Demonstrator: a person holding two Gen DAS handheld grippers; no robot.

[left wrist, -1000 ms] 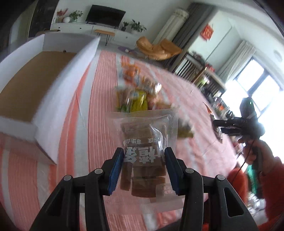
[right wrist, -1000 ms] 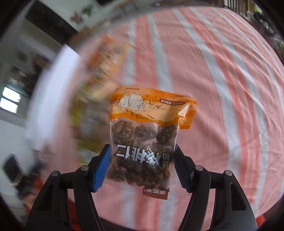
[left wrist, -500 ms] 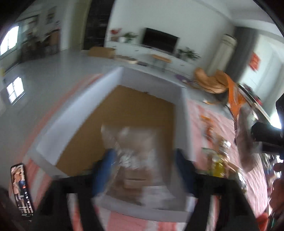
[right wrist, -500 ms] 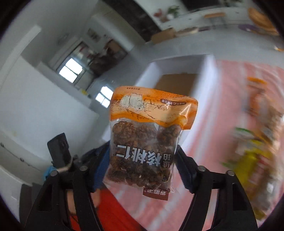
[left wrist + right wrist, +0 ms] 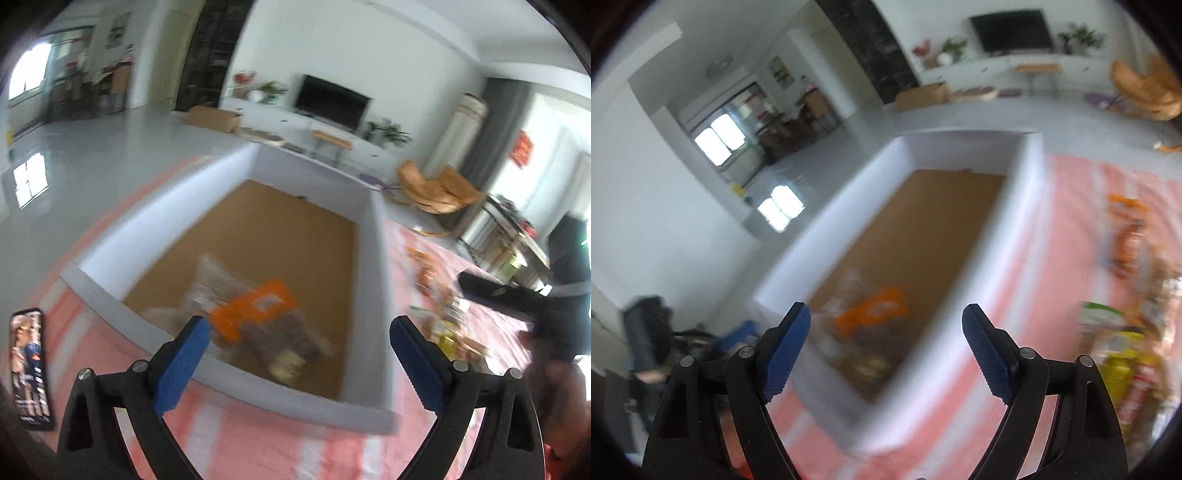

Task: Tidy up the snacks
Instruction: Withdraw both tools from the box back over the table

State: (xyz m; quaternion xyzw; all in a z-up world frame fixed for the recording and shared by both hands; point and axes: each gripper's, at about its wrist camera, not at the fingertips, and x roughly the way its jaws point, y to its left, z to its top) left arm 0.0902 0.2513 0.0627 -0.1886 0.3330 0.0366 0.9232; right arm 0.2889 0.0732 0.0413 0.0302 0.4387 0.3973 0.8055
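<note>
Two snack packets (image 5: 258,317), seemingly overlapping, inside box (image 5: 369,258)

Surface: pink-and-white striped cloth (image 5: 258,443) spread flat. Resting on it: one shallow white-walled rectangular box with a brown cardboard floor (image 5: 373,280); one black smartphone with a lit screen (image 5: 29,369), near the box's near-left corner, apart from it. Beside the box's right wall, apart from it: a blurred loose pile of orange, yellow and green snack packets (image 5: 1126,332).

A phone (image 5: 30,369) lies on the striped cloth (image 5: 258,439) — a television (image 5: 332,100) beyond.
</note>
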